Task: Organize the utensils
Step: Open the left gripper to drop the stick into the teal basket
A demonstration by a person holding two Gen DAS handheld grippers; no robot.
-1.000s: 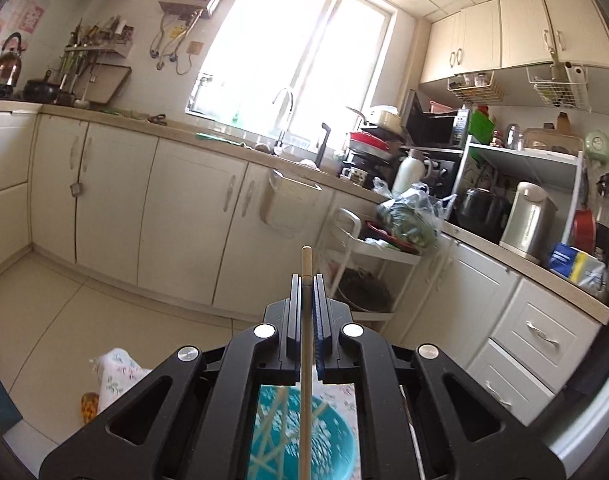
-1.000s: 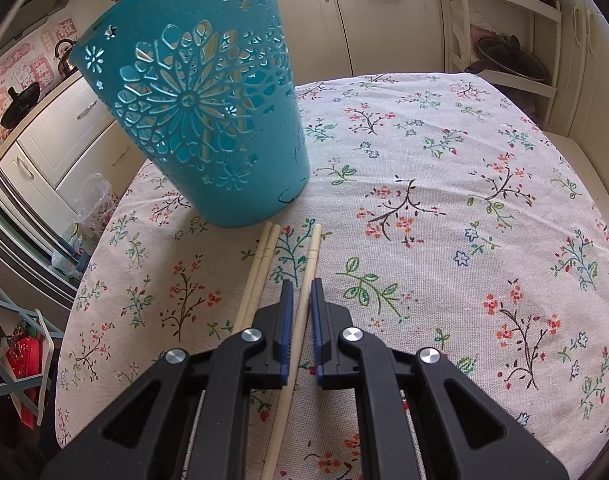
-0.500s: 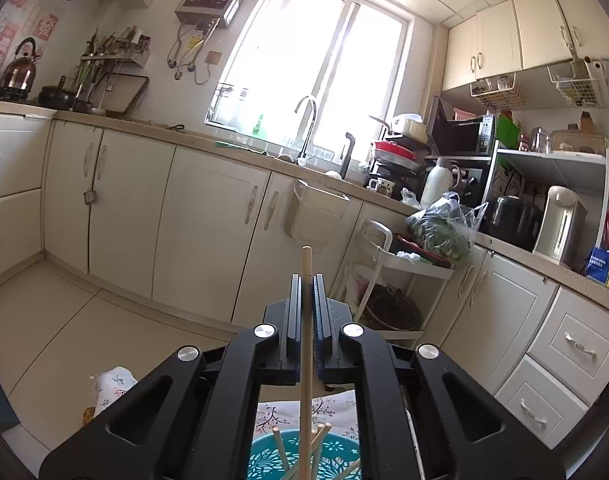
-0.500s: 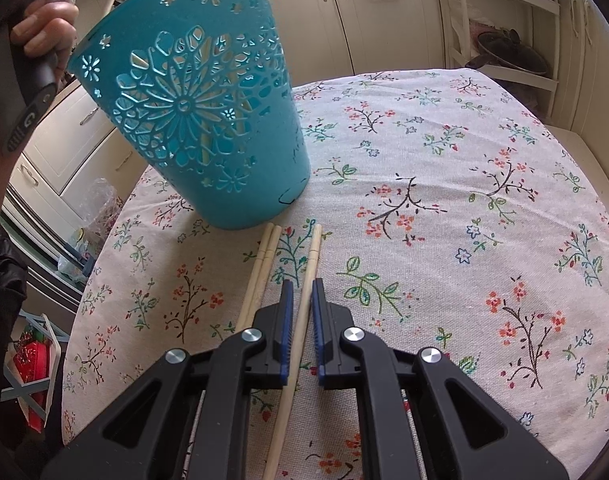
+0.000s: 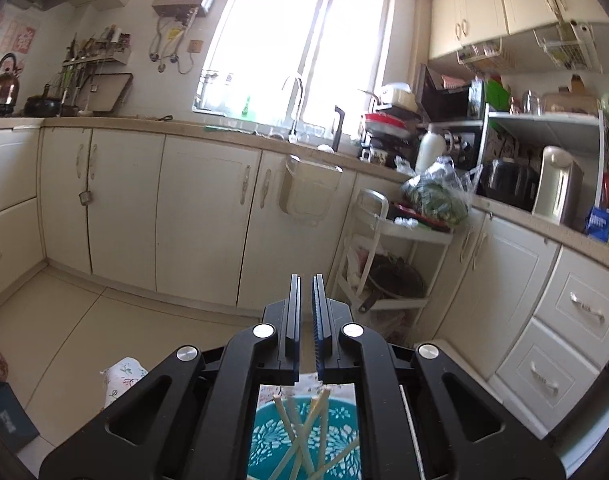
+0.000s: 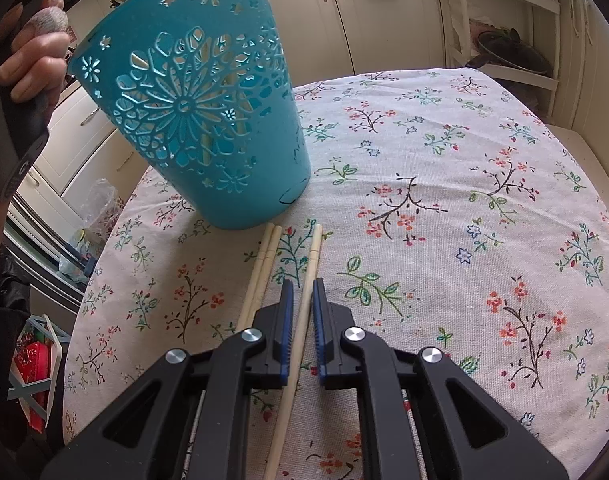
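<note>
A teal cut-out basket (image 6: pixel 208 120) stands on the floral tablecloth (image 6: pixel 444 208). In the left wrist view the basket (image 5: pixel 264 440) lies straight below, with several wooden chopsticks (image 5: pixel 304 436) standing in it. My left gripper (image 5: pixel 306 280) is open and empty above it. My right gripper (image 6: pixel 300 286) is low over the table, its jaws a little apart on either side of one wooden chopstick (image 6: pixel 310 264), not clamped on it. Two more chopsticks (image 6: pixel 262 268) lie side by side just left of it.
The hand holding the left gripper (image 6: pixel 28 64) shows above the basket's left rim. Cream kitchen cabinets (image 5: pixel 204 216), a white trolley (image 5: pixel 384 256) and a crowded counter (image 5: pixel 504 184) lie beyond the table. The table edge falls off at the left (image 6: pixel 76 320).
My left gripper has opened and let go of its chopstick, which now stands in the basket with the others. The right gripper has stayed around the chopstick on the table.
</note>
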